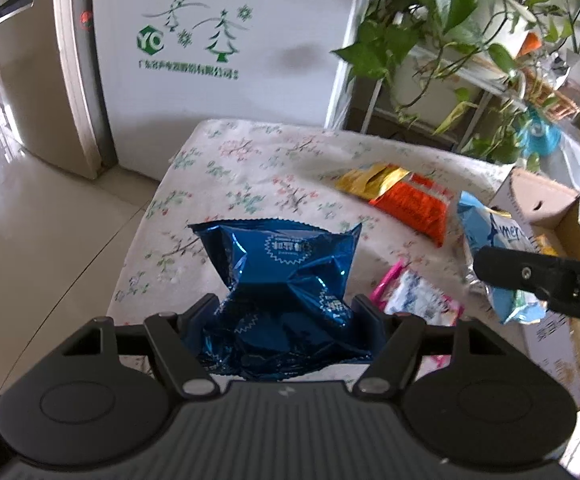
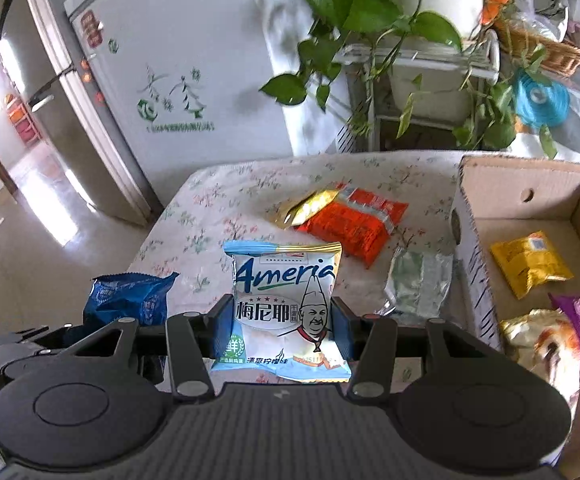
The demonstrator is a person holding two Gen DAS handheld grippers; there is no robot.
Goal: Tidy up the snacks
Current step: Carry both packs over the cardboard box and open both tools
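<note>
- Left gripper (image 1: pixel 286 316) is clamping crumpled blue packet (image 1: pixel 286 272); slick foil risks slipping.
- Right gripper (image 2: pixel 284 320) is pinching Ameria packet (image 2: pixel 286 300); could snag the cardboard box (image 2: pixel 473 256) wall at right.

blue foil packet (image 1: pixel 286 280) | pale-blue-and-white packet (image 2: pixel 286 304) | floral tablecloth (image 1: pixel 250 168) | orange packet (image 2: pixel 353 224)

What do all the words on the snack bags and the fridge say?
"Ameria" and "梅尼耶": pale blue bag in the right hand-held gripper.
"YC": green logo on the fridge; the line beneath is too blurred.
Dark blue bag in the left hand-held gripper: print too small to read.
</note>
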